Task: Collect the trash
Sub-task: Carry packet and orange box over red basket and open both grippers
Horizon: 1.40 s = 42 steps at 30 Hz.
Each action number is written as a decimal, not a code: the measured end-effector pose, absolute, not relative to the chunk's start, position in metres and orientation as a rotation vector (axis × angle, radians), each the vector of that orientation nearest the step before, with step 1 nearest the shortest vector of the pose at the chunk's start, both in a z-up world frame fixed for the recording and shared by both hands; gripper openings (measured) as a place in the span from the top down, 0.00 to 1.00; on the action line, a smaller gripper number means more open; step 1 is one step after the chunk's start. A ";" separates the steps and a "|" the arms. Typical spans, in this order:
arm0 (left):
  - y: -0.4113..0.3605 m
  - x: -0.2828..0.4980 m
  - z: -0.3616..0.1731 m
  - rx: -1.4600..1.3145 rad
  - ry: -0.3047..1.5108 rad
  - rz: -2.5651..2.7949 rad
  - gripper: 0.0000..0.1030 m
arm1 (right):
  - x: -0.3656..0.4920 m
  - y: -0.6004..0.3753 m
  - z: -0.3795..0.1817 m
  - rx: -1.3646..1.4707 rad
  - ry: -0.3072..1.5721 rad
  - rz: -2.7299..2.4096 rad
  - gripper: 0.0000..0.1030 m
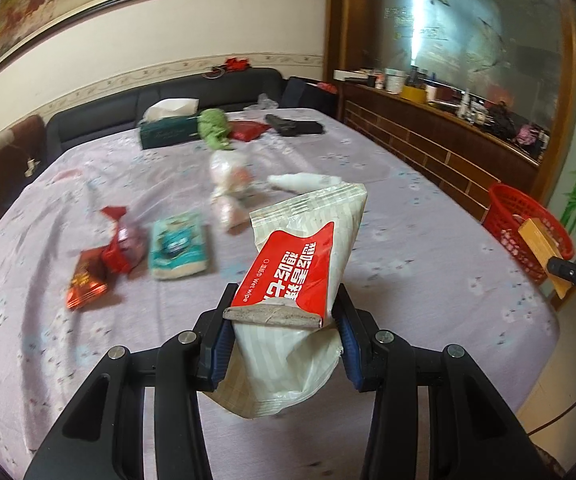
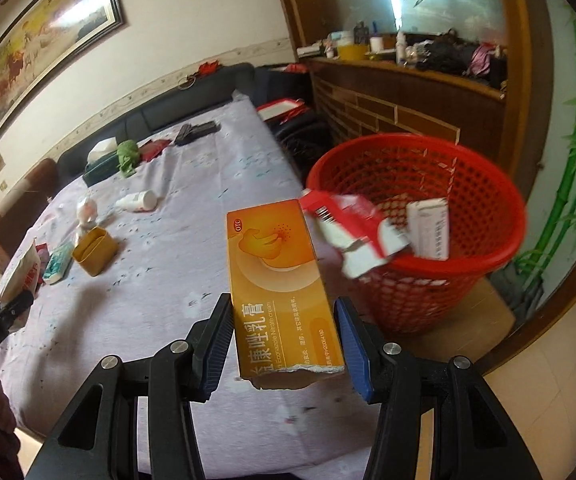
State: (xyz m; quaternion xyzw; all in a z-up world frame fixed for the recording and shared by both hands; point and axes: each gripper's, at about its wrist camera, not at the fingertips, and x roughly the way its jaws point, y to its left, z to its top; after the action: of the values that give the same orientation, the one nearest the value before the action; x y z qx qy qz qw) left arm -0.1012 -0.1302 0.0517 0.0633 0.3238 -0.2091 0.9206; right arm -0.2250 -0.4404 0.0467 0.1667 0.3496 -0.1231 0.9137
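Observation:
My left gripper (image 1: 283, 312) is shut on a white and red wet wipe packet (image 1: 300, 264), held up over the lilac tablecloth (image 1: 428, 264). My right gripper (image 2: 283, 320) is shut on an orange cream box (image 2: 279, 280), held above the table's right side, just left of a red mesh basket (image 2: 484, 256). The basket holds a red and white carton (image 2: 360, 232) and a white box (image 2: 428, 228). In the left wrist view the basket (image 1: 524, 220) stands at the far right with the orange box (image 1: 540, 248) and right gripper in front of it.
Loose items lie on the table: red snack wrappers (image 1: 103, 260), a teal tissue pack (image 1: 177, 246), a crumpled plastic bag (image 1: 227, 184), a white bottle (image 2: 137, 201), a yellow cup (image 2: 93, 250), a tissue box (image 1: 167, 128), a green cloth (image 1: 213, 126). A dark sofa and wooden cabinet border it.

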 end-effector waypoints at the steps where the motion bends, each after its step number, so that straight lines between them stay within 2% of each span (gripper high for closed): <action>1: -0.137 -0.101 0.054 0.133 0.666 -0.446 0.58 | -0.228 -0.445 0.048 0.352 0.715 -0.258 0.47; 21: -0.257 -0.113 0.092 0.198 0.682 -0.721 0.58 | -0.232 -0.510 0.063 0.430 0.662 -0.328 0.46; 38: -0.414 -0.117 0.112 0.258 0.707 -0.919 0.58 | -0.212 -0.597 0.074 0.548 0.635 -0.372 0.46; 40: -0.431 -0.114 0.109 0.268 0.709 -0.930 0.53 | -0.210 -0.604 0.076 0.552 0.628 -0.386 0.45; 41: -0.440 -0.112 0.107 0.273 0.718 -0.933 0.38 | -0.208 -0.607 0.077 0.546 0.625 -0.401 0.41; 42: -0.444 -0.110 0.104 0.273 0.726 -0.929 0.29 | -0.208 -0.610 0.079 0.541 0.622 -0.411 0.35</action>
State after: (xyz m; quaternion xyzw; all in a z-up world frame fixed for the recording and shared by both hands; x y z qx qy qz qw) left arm -0.1104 -0.4438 0.1043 0.1283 0.3414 -0.4366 0.8224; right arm -0.2080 -0.6100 0.0786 0.2613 0.3003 -0.1984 0.8956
